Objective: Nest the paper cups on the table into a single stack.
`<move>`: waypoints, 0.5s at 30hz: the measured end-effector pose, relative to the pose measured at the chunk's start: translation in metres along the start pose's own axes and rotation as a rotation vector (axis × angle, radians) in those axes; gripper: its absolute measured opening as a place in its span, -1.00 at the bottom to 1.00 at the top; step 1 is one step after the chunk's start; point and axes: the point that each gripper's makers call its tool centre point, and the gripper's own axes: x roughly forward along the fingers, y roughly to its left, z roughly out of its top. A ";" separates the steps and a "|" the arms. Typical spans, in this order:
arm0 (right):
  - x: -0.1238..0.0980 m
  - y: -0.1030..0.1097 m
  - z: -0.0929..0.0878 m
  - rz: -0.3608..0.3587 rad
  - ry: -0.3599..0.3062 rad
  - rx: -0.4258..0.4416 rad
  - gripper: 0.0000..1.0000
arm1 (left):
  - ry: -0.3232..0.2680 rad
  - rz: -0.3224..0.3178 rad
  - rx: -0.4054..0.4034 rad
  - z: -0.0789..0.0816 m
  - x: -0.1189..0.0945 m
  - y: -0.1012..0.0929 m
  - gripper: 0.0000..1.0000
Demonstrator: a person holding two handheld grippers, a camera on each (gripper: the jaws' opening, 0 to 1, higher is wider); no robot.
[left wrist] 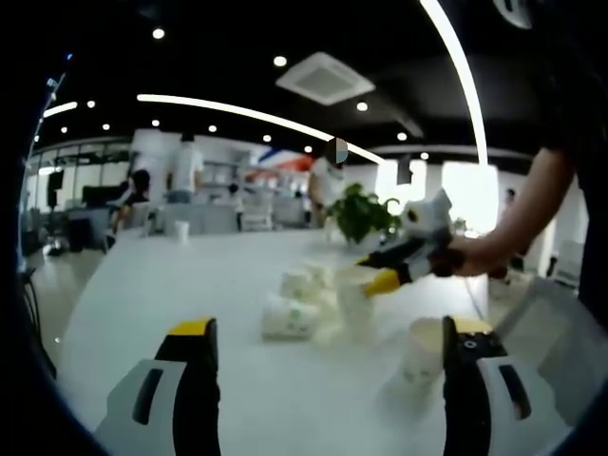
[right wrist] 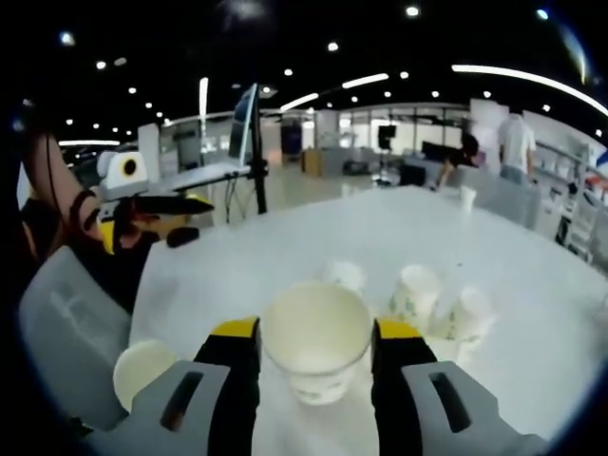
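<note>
A wide white bench [right wrist: 285, 247] carries the paper cups, with an open office floor behind it where several people stand or sit at desks. In the right gripper view, the right gripper [right wrist: 313, 356] is clamped on an upright paper cup [right wrist: 316, 353], its open mouth facing the camera and its inside empty, one yellow-tipped jaw on each side of the cup wall. Three more cups stand just beyond it: a small one [right wrist: 343, 275] directly behind, and two [right wrist: 415, 293] [right wrist: 469, 318] close together to the right. Another cup [right wrist: 141, 372] lies on its side near the bench's left edge, mouth toward the camera, just beside a grey chair back [right wrist: 66, 323]. Farther left, the left gripper [right wrist: 190, 204] hangs above the bench edge, with a monitor on a stand [right wrist: 245, 133] behind it; a lone cup [right wrist: 465, 197] stands far off toward the back. In the left gripper view, the left gripper [left wrist: 328, 366] has its jaws wide apart with nothing between them, over bare bench. Ahead lies a blurred cluster of cups [left wrist: 309, 299], at least one on its side, and one upright cup [left wrist: 425, 347] near the right jaw; the exact count there is unclear. The right gripper [left wrist: 385, 275], held by a hand [left wrist: 475, 256], reaches into the cluster in front of a potted plant [left wrist: 361, 214].
</note>
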 end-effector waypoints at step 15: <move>-0.023 0.016 0.048 0.021 -0.104 -0.031 -0.17 | -0.004 0.015 0.016 0.005 -0.002 0.006 0.95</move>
